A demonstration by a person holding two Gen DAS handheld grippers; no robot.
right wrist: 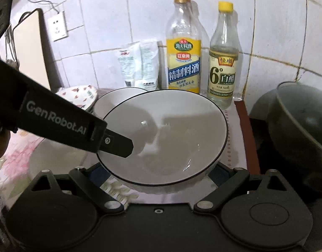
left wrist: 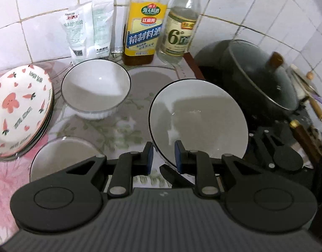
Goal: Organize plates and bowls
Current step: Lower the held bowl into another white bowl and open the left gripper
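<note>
A white bowl with a black rim [left wrist: 198, 121] [right wrist: 163, 136] hangs tilted above the counter. My left gripper [left wrist: 164, 157] is shut on its near rim, one finger inside the bowl and one outside. That left finger [right wrist: 119, 145] reaches into the bowl in the right wrist view. My right gripper [right wrist: 159, 174] holds the bowl's body between its wide-set pads; its tips are hidden under the bowl. A second white bowl [left wrist: 95, 92] stands on the counter behind, a third [left wrist: 62, 157] at the near left. A stack of carrot-patterned plates [left wrist: 18, 109] lies at the far left.
A cooking wine bottle [left wrist: 143, 31], a vinegar bottle [left wrist: 180, 31] and salt bags [left wrist: 87, 31] stand along the tiled wall. A dark wok with a glass lid [left wrist: 255, 77] sits on the stove to the right, utensils beside it. A cutting board [right wrist: 32, 48] leans at the far left.
</note>
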